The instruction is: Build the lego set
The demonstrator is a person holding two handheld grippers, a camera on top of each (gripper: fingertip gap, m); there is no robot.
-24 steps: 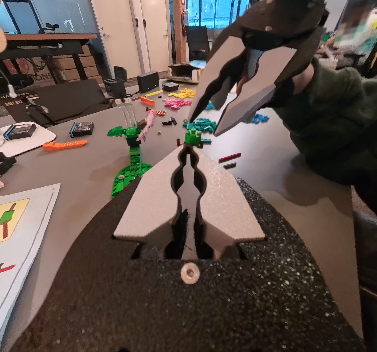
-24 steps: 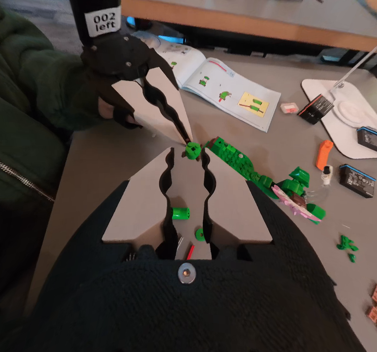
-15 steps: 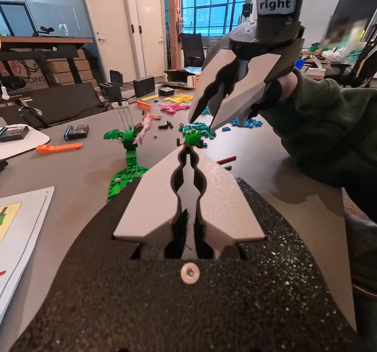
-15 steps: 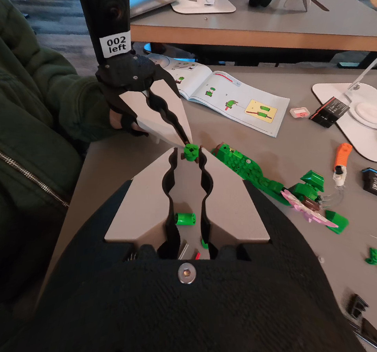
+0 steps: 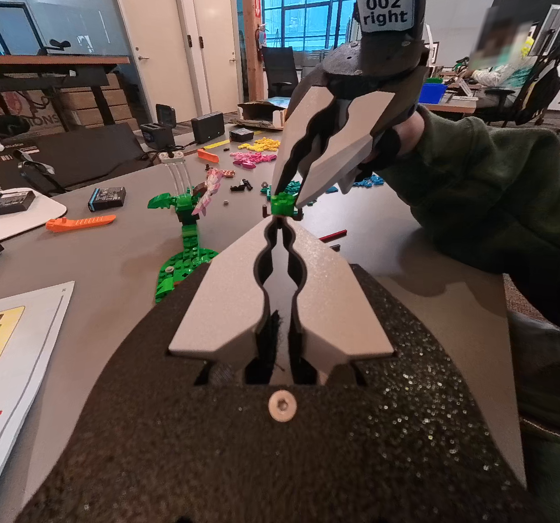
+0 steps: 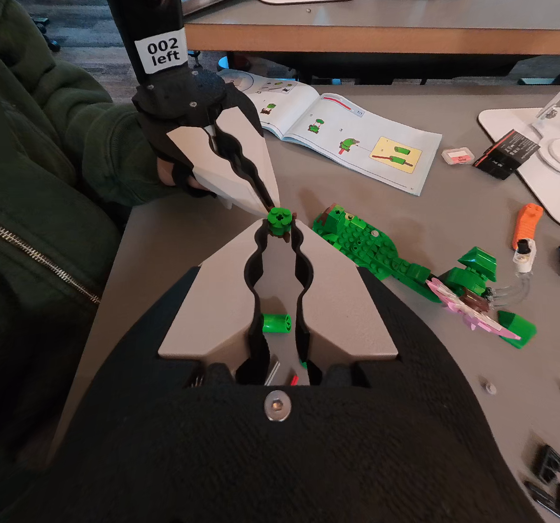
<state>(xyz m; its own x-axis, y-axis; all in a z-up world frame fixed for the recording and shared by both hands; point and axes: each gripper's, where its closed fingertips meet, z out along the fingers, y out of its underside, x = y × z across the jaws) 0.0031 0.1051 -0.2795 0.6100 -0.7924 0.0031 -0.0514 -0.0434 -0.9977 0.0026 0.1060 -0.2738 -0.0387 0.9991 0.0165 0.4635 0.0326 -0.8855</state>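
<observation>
Left gripper [image 5: 279, 219] clenched on the brown stem under the small green round piece [image 5: 283, 204], held above the grey table [image 5: 100, 253] at 12 o'clock in the left wrist view. Right gripper [image 5: 286, 197] comes down from 1 o'clock, jaws narrowed around the green piece's sides, tips touching it; can't tell if it truly grips. In the right wrist view the same piece [image 6: 279, 220] sits between that gripper's tips [image 6: 279, 225], left gripper [image 6: 271, 209] arriving from 11 o'clock. Loose green cylinder [image 6: 275, 323] lies on the table, seen between the right fingers. Green plant build [image 5: 185, 253] with pink flower stands at 10 o'clock of the left view; in the right view it is at 3 o'clock [image 6: 372, 250]. Orange brick separator [image 5: 80, 223] farther at 9 o'clock. Open instruction booklet [image 6: 348, 135] at 1 o'clock in the right view. Pink, yellow and teal loose bricks [image 5: 253, 156] far at 12 o'clock.
</observation>
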